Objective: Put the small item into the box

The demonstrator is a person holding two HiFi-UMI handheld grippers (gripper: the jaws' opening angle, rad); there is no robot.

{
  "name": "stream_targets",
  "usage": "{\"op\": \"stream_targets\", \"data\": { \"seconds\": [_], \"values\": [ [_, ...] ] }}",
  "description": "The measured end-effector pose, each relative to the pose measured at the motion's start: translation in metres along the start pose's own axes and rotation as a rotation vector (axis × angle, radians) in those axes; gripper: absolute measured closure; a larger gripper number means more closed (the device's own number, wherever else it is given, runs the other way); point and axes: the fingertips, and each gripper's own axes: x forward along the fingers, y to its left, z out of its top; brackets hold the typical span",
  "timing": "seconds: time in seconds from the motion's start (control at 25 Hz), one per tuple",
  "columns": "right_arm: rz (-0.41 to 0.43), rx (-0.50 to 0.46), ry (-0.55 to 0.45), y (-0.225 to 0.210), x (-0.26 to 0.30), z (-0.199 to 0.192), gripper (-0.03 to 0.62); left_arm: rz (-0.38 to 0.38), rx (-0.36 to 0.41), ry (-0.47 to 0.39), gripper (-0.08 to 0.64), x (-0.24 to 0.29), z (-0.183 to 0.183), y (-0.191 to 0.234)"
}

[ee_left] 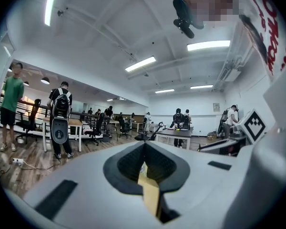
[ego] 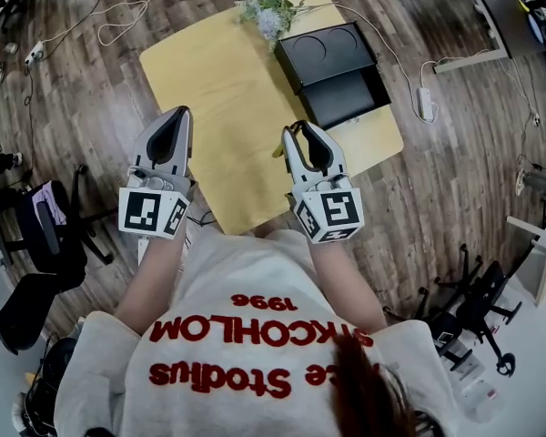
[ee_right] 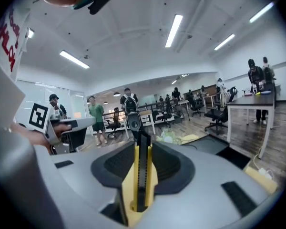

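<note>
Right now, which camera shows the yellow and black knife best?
The right gripper view: the knife stands close up, clamped between the right gripper's jaws. The head view shows only a yellow sliver beside that gripper; the left gripper view misses it.

L claw (ego: 176, 114) closed, empty; R claw (ego: 302, 129) clamped on cutter (ee_right: 141, 171); both held fwd, side by side.

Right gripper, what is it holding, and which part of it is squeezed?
The right gripper holds a yellow-and-black utility knife, pinched on its two yellow sides, one end poking past the jaw tips.
</note>
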Motion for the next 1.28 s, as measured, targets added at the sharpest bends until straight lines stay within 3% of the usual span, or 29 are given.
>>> {"op": "stream_targets", "data": {
  "seconds": [0.28,0.52,0.8,1.0,1.28],
  "values": [
    [-0.072,-0.005,-0.149,-0.030,-0.022,0.070,0.477,-0.017,0.015,-0.042,0.554,0.018,0.018,-0.006],
    [-0.129,0.024,-0.166,-0.060,-0.025,0.083,0.477,-0.039,0.013,-0.053,0.554,0.034,0.018,-0.009],
    [-0.236,0.047,-0.095,-0.128,0.004,0.053,0.477,-0.068,-0.002,-0.010,0.554,0.051,-0.005,-0.014],
    [-0.303,0.092,0.021,-0.169,0.028,0.001,0.477,-0.089,-0.001,0.035,0.554,0.057,-0.021,-0.016],
    [-0.358,0.156,0.196,-0.195,0.046,-0.057,0.476,-0.103,-0.005,0.084,0.554,0.061,-0.038,-0.017]
  ]
}}
